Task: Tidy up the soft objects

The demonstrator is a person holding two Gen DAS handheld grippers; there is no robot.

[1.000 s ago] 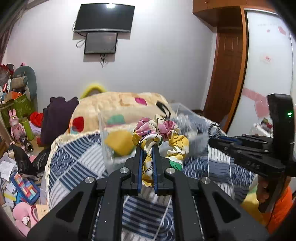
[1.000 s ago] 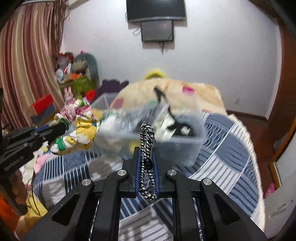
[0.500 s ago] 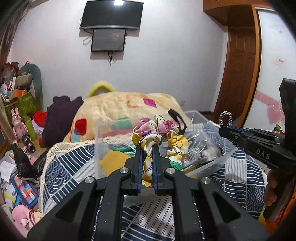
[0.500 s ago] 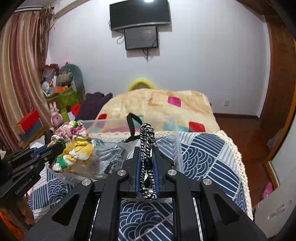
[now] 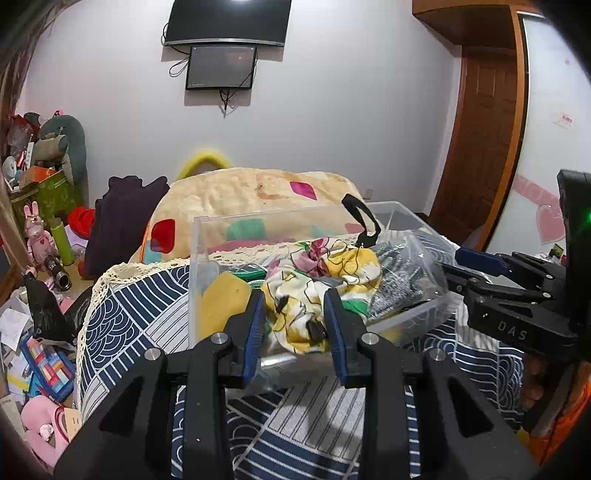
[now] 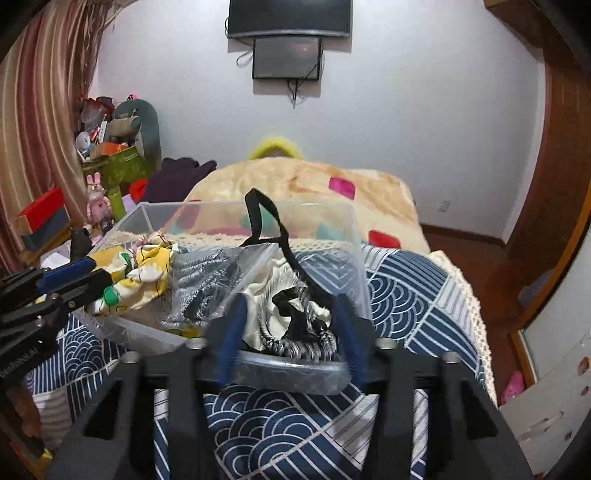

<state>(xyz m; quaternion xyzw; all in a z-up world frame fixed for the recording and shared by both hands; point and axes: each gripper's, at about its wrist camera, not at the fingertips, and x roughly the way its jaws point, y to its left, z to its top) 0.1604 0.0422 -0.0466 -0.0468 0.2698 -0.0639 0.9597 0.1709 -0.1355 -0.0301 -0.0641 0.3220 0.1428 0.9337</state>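
Note:
A clear plastic bin [image 5: 207, 236] stands on the bed, also in the right wrist view [image 6: 354, 236]. My left gripper [image 5: 295, 299] is open at its near rim; the floral yellow and pink scrunchie [image 5: 325, 273] lies loose in the bin between the fingers, and shows at the left in the right wrist view [image 6: 144, 269]. My right gripper [image 6: 290, 314] is open over the bin's near right corner; the black-and-white braided hair tie [image 6: 295, 341] lies in the bin just below it. A bag of grey cloth [image 6: 207, 280] and a black strap [image 6: 266, 218] are also inside.
The bin sits on a navy and white patterned bedspread [image 6: 406, 291]. A cream blanket [image 5: 251, 192] lies behind it. Toys and clutter [image 5: 40, 280] cover the floor at the left. A wooden door [image 5: 480, 140] is at the right, a TV [image 5: 225, 22] on the wall.
Both grippers moved down to the bin and opened. The scrunchie dropped from the left gripper and the braided hair tie from the right, both into the bin.

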